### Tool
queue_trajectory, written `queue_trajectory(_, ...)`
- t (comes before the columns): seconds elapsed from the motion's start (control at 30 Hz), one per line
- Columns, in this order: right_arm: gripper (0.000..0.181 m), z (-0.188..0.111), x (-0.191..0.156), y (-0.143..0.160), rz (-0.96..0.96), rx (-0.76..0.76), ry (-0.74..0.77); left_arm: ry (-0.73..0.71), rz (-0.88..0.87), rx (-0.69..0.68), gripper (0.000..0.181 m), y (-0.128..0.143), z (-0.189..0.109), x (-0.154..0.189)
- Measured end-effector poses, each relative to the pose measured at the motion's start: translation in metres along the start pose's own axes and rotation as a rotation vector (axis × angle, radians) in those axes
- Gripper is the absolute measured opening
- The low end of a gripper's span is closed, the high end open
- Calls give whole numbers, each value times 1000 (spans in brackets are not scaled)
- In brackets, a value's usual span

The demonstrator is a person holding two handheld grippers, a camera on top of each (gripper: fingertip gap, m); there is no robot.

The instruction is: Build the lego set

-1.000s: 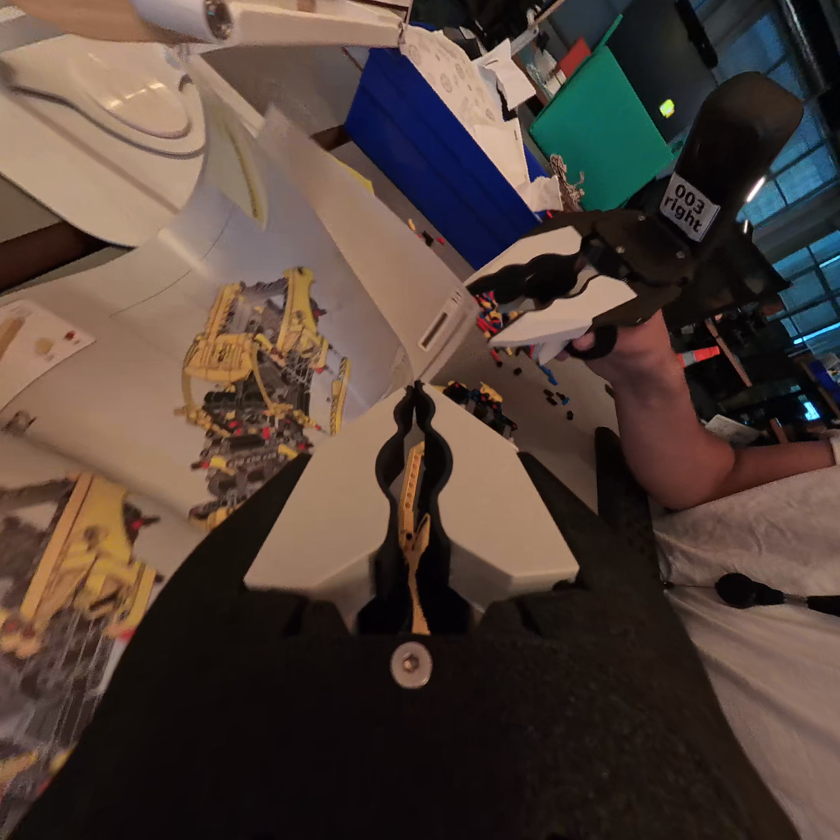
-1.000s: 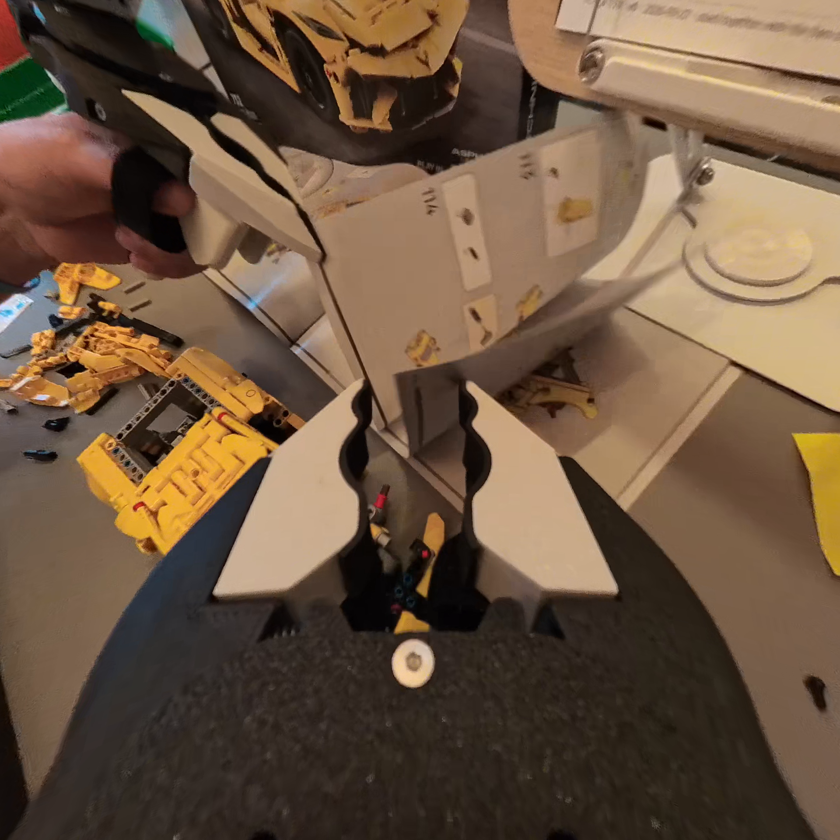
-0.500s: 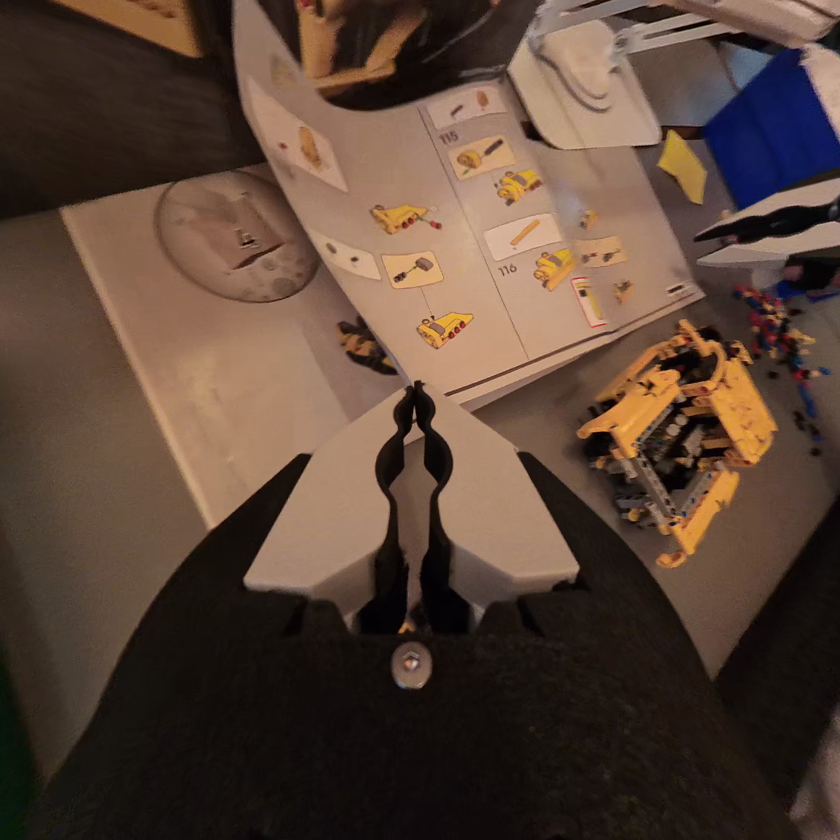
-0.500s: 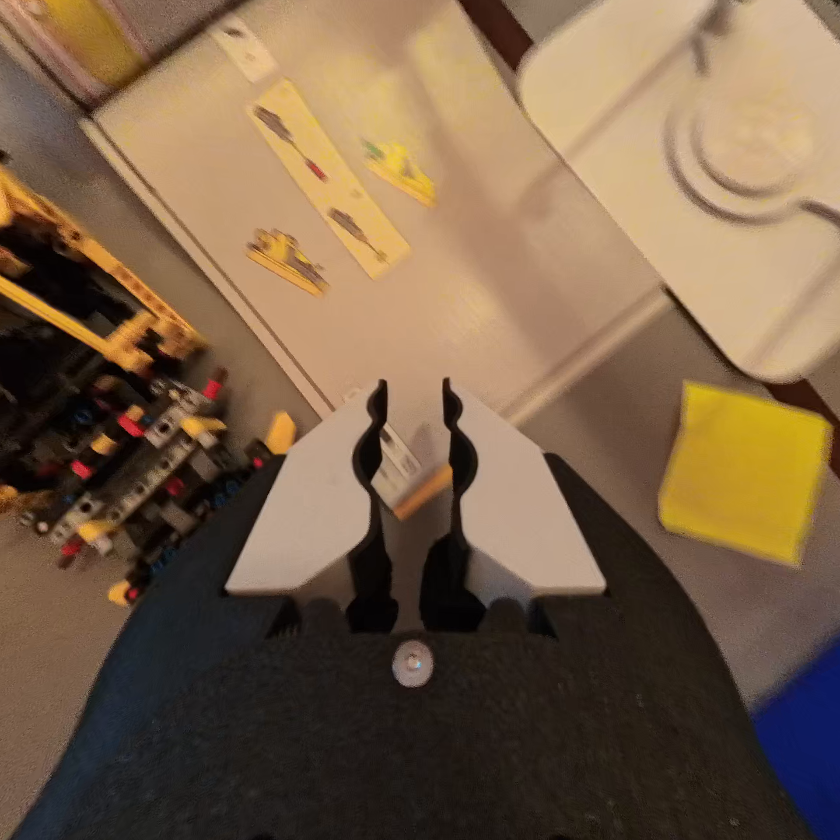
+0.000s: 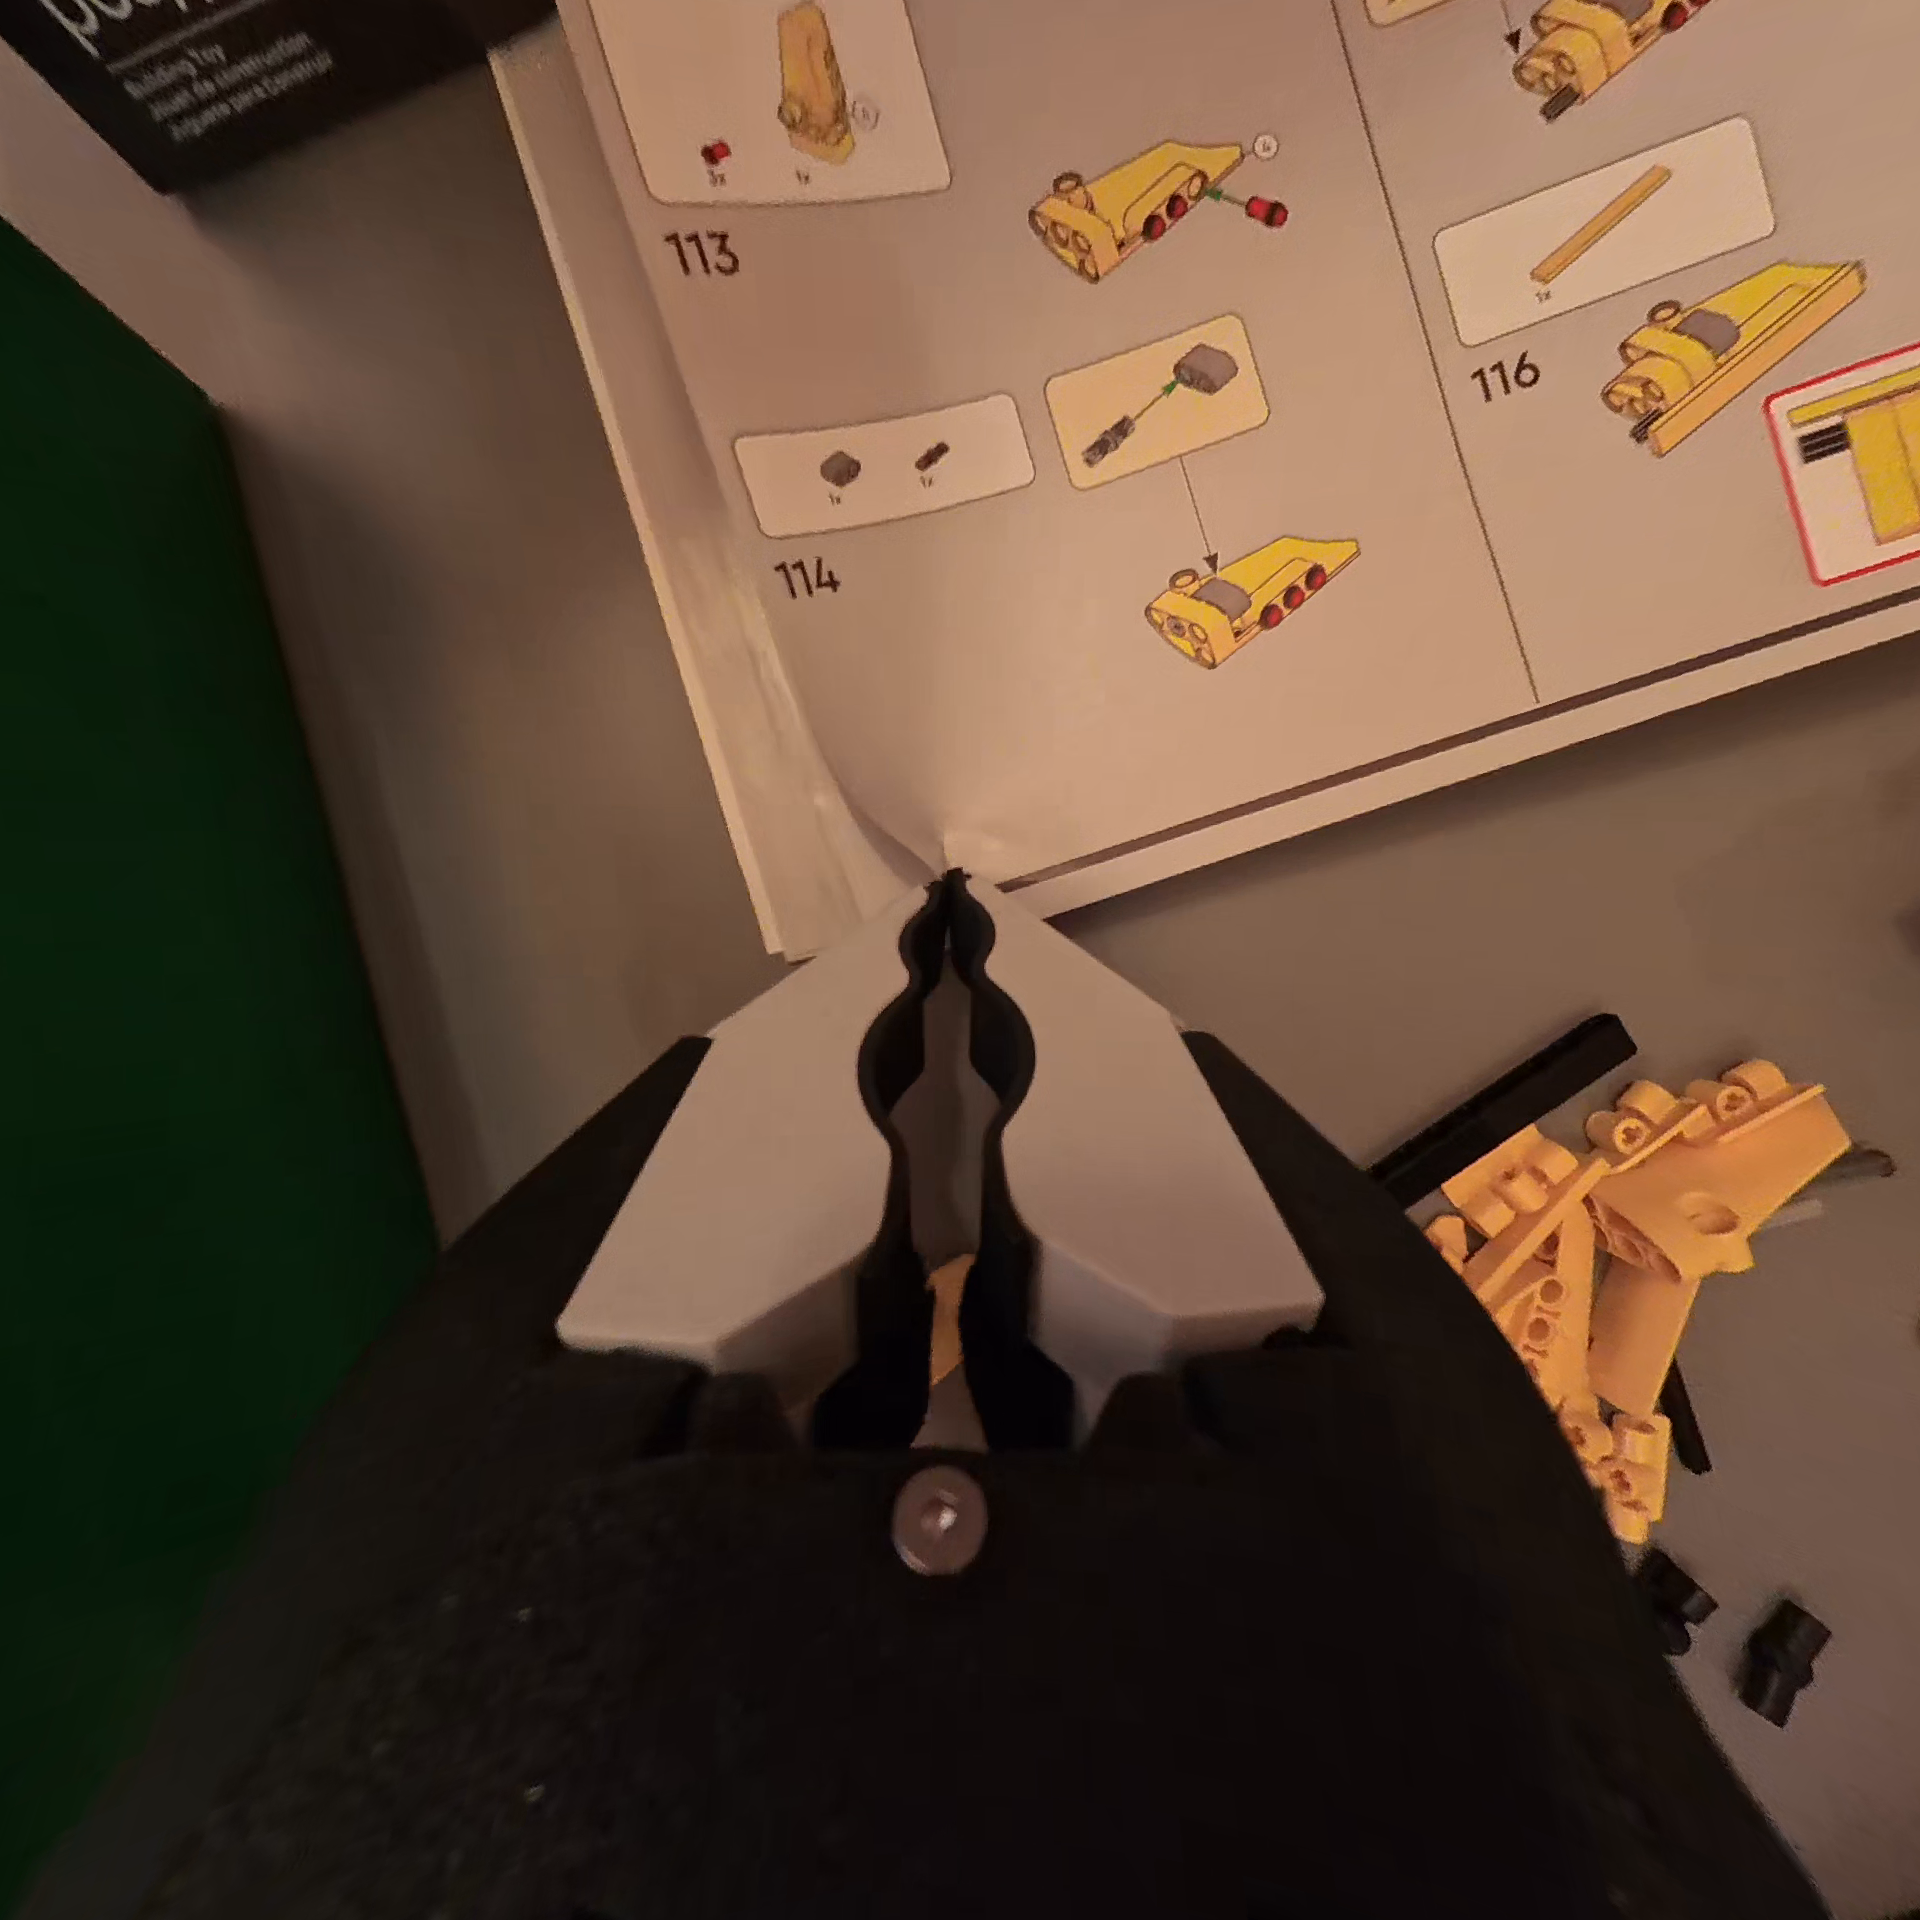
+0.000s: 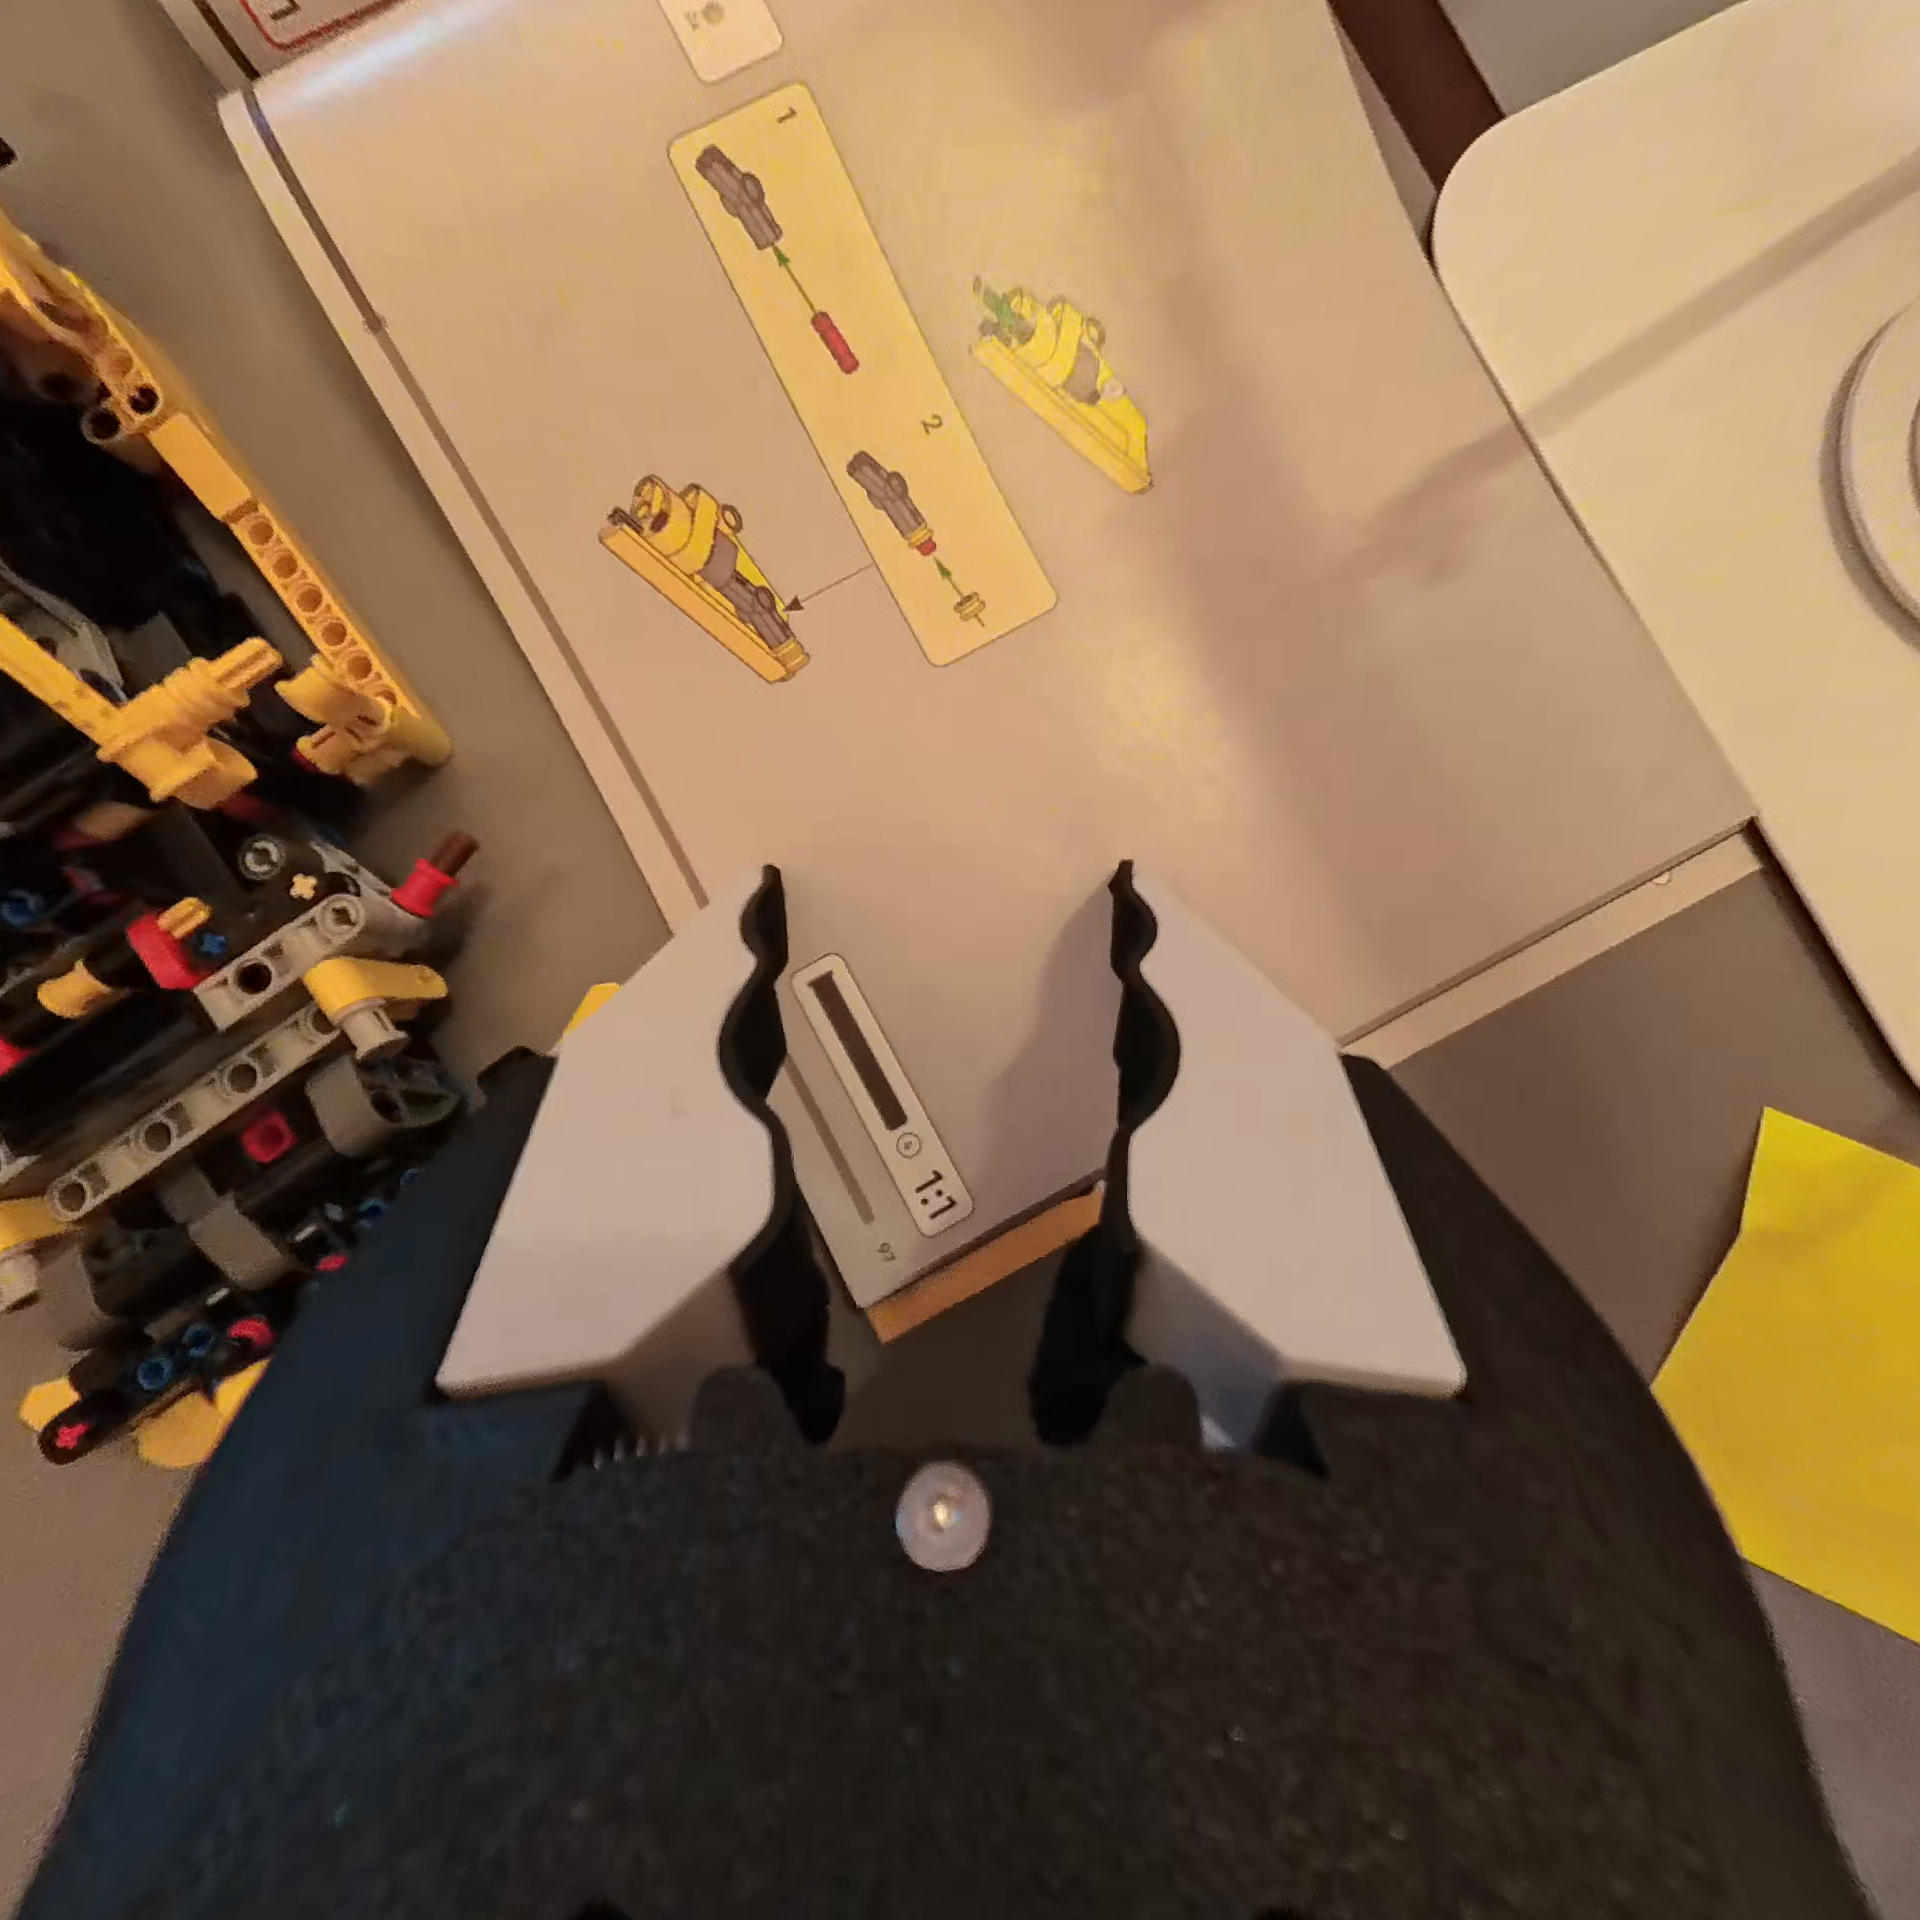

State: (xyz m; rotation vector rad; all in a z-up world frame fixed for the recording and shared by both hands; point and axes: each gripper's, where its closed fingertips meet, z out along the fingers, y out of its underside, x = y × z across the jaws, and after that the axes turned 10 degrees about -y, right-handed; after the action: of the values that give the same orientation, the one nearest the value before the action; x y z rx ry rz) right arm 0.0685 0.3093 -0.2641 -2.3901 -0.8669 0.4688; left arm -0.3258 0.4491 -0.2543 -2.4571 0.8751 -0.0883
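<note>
L gripper [image 5: 951,894]: fingers [image 5: 1122,1143] closed tip to tip, pinching the bottom corner of a page of the instruction booklet [image 5: 1039,727]; the paper puckers at the pinch point. A small yellow shape shows in the gap behind the tips; cannot tell what it is. Just R of the gripper, on the grey desk [image 5: 1299,956]: loose yellow lego parts [image 5: 1621,1236] w/ a black beam [image 5: 1507,1091], plus small black pins [image 5: 1782,1652].

R gripper [image 6: 945,883]: fingers [image 6: 644,1174] spread wide, holding nothing, hovering over the booklet's [image 6: 1247,727] near corner. To its L, the partly built yellow/black/grey lego model [image 6: 208,831] sits on the desk, touching or just beside the booklet edge. To its R, a yellow sticky note [image 6: 1829,1351]; beyond that, a white lamp base [image 6: 1662,416].
</note>
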Motion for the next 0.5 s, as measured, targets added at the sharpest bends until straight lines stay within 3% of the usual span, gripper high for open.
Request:
queue_trajectory(0.1, 79, -2, -2, -11, -34, -128, 5, -12, -7, -22, 0, 5, 0, 1)
queue_trajectory(0.2, 83, 3, -36, -100, -181, 74, -113, -24, -2, -32, 0, 7, 3, -1)
queue_trajectory(0.3, 108, 37, -56, -161, -346, 82, -151, -10, -13, -30, 0, 7, 3, -1)
queue_trajectory(0.43, 110, 102, -56, -191, -405, -15, -234, 5, -26, -23, 0, 6, 3, -2)
queue_trajectory(0.5, 110, 129, -51, -183, -387, -103, -279, 1, -26, -21, 0, 6, 4, -4)
